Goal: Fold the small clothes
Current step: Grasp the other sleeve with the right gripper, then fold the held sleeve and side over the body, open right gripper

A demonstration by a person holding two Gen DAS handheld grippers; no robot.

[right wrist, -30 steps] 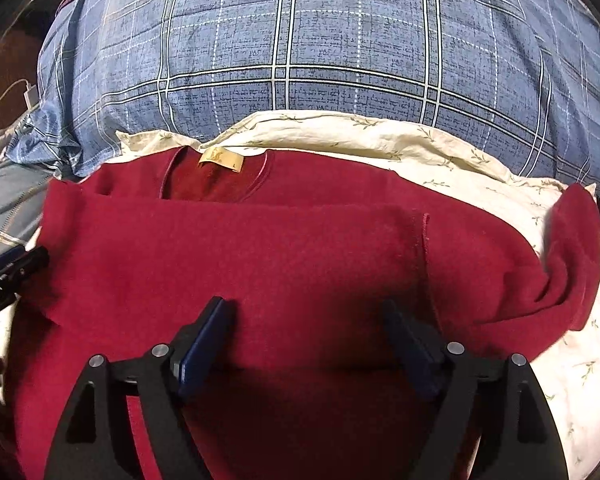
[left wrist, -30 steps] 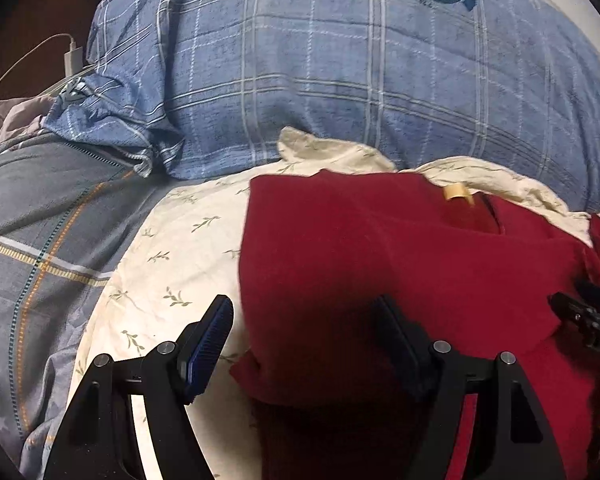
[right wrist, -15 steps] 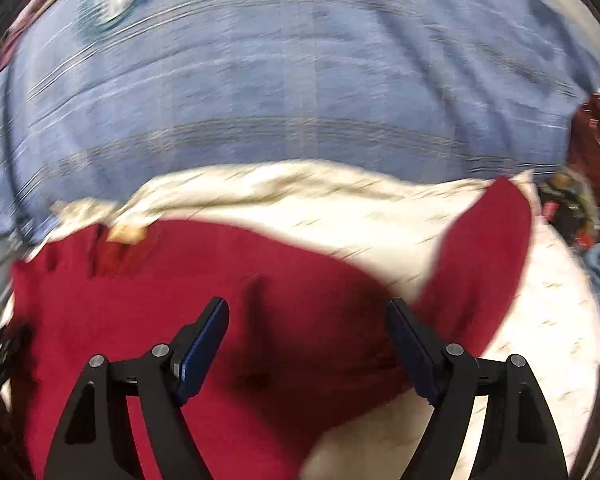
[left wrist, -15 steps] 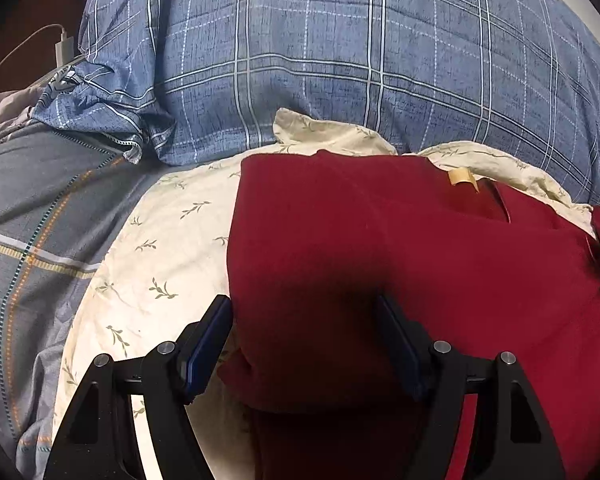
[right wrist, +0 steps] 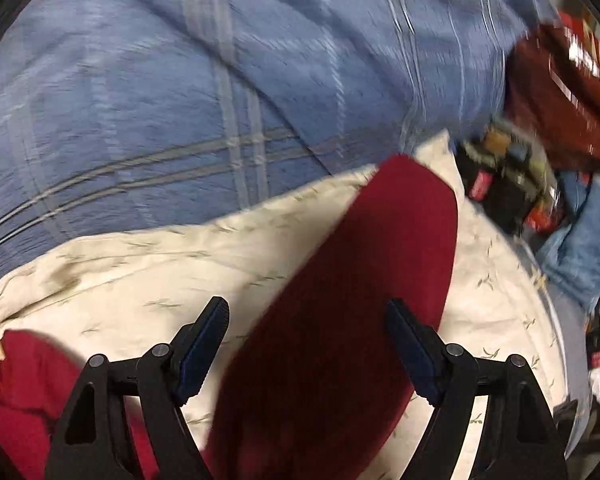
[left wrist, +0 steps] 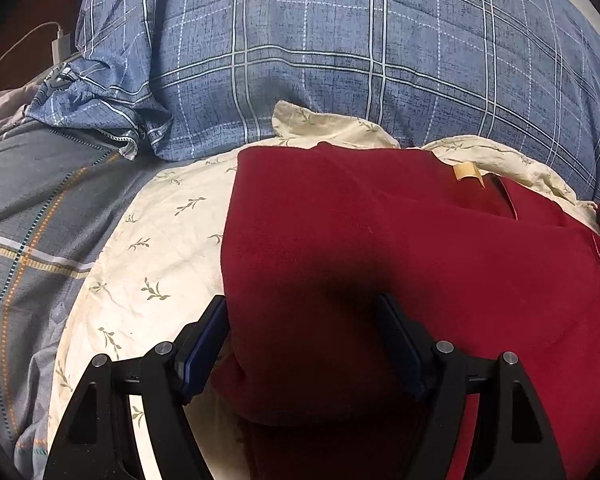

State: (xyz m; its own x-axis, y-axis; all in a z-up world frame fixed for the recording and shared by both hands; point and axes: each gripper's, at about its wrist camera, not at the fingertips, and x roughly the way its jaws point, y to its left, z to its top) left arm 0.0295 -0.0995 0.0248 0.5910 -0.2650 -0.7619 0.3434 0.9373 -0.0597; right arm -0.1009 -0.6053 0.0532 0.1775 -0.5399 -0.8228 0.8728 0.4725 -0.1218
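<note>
Lying on a cream leaf-print cloth [left wrist: 148,248], the dark red sweater [left wrist: 380,248] is seen folded, its tan neck label [left wrist: 466,171] upward. The left claw [left wrist: 302,342] is spread wide over its near-left corner. The right claw [right wrist: 306,344], likewise wide, is held over the outstretched sleeve [right wrist: 380,264]. A blue plaid pillow [left wrist: 320,52] is set behind.

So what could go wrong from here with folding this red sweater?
The right tool is open over the loose sleeve, which angles out across the cream cloth; a pinch there could catch the cloth too. That view is blurred, so aim may be off. The left tool straddles the red sweater at its folded edge without gripping, so that fold could slip open if the sleeve is tugged.
</note>
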